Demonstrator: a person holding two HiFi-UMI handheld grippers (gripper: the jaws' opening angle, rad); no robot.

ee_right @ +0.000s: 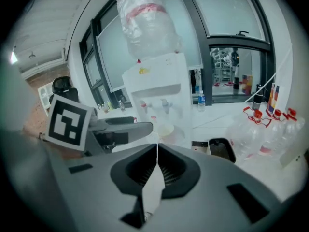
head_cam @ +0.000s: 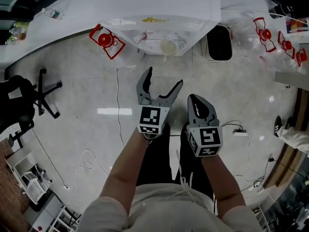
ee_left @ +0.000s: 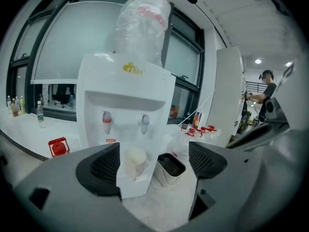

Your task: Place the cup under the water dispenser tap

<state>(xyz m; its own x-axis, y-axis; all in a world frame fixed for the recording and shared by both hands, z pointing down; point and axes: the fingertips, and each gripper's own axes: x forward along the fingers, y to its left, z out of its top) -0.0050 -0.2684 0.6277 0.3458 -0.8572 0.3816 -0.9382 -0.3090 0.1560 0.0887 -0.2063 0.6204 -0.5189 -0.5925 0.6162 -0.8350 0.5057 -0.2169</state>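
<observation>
- Cup (head_cam: 168, 46) is seen parked on the drip tray of the white water dispenser (head_cam: 164, 13), below the taps and closer to the grey one than the red one, going by the left gripper view.
- Nothing is gripped by the left gripper (head_cam: 165, 76); its jaws are spread wide and it's held in the air well back from the dispenser, pointed at it.
- Right gripper (head_cam: 194, 100) is held just beside the left one, jaws pressed together with nothing between them.
- A big clear water bottle (ee_left: 142, 25) is seen upside down on top of the dispenser.
- A white bin (head_cam: 219, 42) with a dark inside is parked on the floor just beside the dispenser.
</observation>
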